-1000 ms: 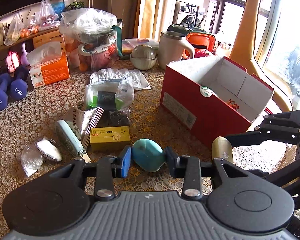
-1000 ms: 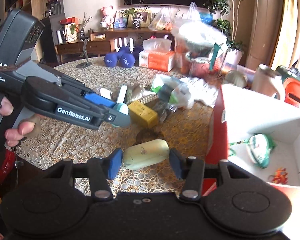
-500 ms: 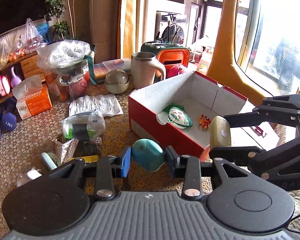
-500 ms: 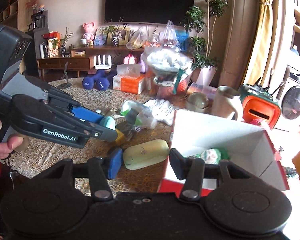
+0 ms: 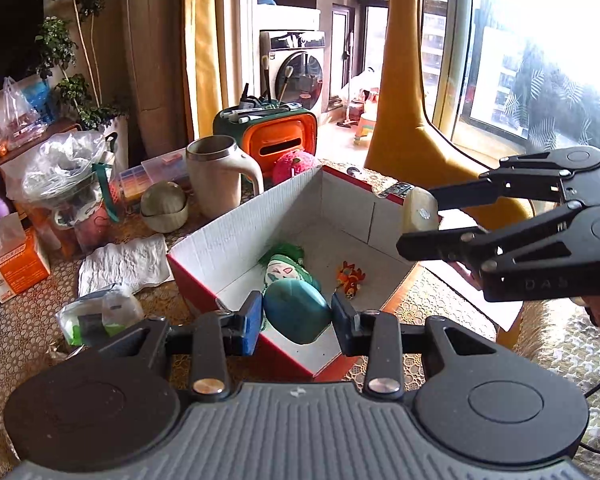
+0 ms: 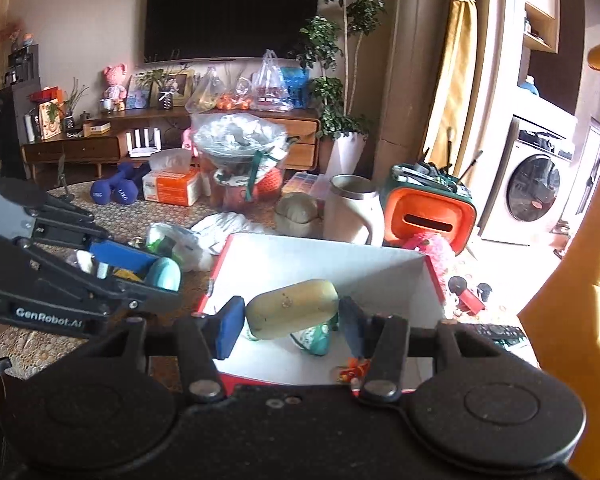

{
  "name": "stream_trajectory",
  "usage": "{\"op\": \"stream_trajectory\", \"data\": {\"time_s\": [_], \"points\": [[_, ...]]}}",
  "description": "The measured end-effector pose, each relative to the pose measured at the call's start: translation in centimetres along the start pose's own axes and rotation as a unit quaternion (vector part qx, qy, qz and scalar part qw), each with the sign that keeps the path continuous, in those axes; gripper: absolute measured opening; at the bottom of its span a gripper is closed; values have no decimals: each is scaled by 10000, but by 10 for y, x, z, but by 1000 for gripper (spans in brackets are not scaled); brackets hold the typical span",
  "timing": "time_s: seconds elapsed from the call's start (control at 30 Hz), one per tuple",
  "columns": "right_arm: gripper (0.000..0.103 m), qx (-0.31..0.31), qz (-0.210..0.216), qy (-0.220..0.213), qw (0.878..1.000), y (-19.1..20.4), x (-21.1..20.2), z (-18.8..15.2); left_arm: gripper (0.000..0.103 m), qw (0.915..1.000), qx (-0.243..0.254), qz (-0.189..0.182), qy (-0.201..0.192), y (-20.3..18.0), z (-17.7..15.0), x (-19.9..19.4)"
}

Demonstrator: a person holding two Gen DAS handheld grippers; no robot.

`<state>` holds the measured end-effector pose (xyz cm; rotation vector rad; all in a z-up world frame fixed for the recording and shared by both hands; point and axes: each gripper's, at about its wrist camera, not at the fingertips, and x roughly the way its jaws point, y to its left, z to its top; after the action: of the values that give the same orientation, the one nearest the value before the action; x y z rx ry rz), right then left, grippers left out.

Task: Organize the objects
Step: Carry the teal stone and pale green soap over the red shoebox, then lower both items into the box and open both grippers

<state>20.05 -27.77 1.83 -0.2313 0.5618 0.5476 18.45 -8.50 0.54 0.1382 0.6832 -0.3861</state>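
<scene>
Claws have both swung over from the cluttered side of the counter (image 5: 16, 344) to the red box (image 5: 236, 280), each carrying its load along. The left claw (image 5: 296, 316) is clenched on a teal rounded case (image 5: 298, 312), which a second ago hung above the lace cloth near a yellow packet and now hangs just over the box's near wall, above the green-trimmed pouch (image 5: 286, 268) lying inside. The right claw (image 6: 292, 320) grips a pale yellow oblong case (image 6: 292, 308) and has come across the box's rim too; seen from the left side, that case sits high over the far corner, clear of the cardboard. Neither grip has loosened on the way.

A small orange trinket (image 5: 350, 276) also lies on the box floor, well apart from the pouch. To my eye the carrying is nearly done and the drop is what remains: both cases look ready to be lowered into the bare white floor of the box. The plastic bags (image 5: 100, 312), tissue carton (image 5: 16, 268) and mug (image 5: 216, 176) wait outside, unsorted.
</scene>
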Motion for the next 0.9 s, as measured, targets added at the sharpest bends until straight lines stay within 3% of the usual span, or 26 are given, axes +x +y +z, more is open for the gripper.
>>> {"op": "stream_trajectory", "data": {"time_s": [0.37, 0.9], "points": [[51, 468, -325, 384, 9976, -67, 31, -6, 36, 9988, 129, 38, 469, -22, 18, 63], [50, 808, -246, 1296, 9880, -92, 122, -6, 37, 9859, -316, 316, 1612, -20, 25, 166]]}}
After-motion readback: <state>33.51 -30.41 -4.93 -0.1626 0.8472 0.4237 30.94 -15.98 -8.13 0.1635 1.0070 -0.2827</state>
